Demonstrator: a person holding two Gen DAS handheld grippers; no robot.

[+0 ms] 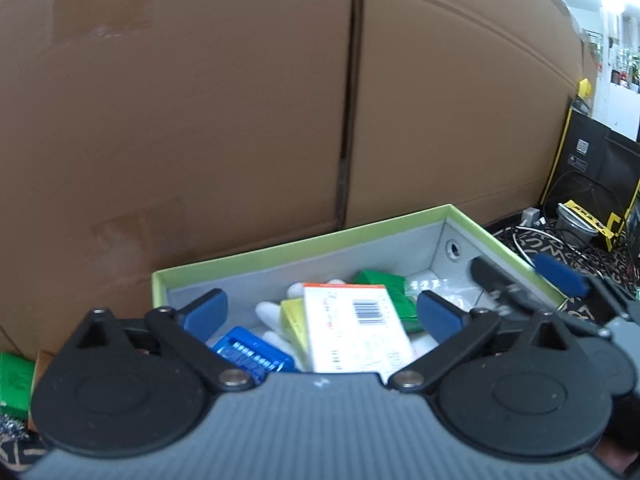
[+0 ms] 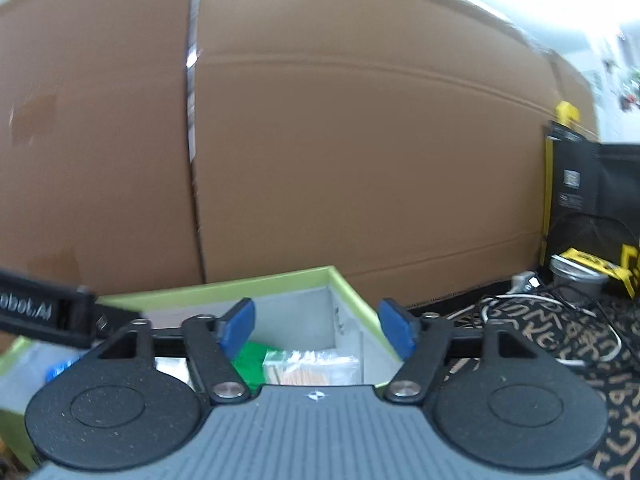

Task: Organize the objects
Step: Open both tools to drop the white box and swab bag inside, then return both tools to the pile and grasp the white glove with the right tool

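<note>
The green-rimmed box (image 1: 360, 232) sits on a dark cloth printed with tan letters (image 2: 560, 344), its long side pushed close against a tall brown cardboard carton (image 1: 200, 120) that fills the whole background. Inside its grey walls lie a white packet with a barcode (image 1: 356, 332), a yellow box (image 1: 294, 320), a blue case (image 1: 248, 354), a green packet (image 1: 386, 290) and something white and soft (image 1: 272, 314) underneath. In the far right corner a clear bag (image 2: 316, 364) rests beside the green packet.

The left gripper (image 1: 320, 316) hangs over the box with its blue pads wide apart and nothing pinched between them. The right gripper (image 2: 316, 328) stands over the box's right end, its pads also spread, gripping nothing; one pad sits inside the rim and the other out past it.

To the right of the box the cloth is crowded: white and black cables (image 2: 552, 320), a small grey tub (image 2: 578, 278) and a black bag with yellow trim (image 1: 592, 168). At the left edge, another green box (image 1: 14, 384) leans near the carton. Open room remains mostly above the box.
</note>
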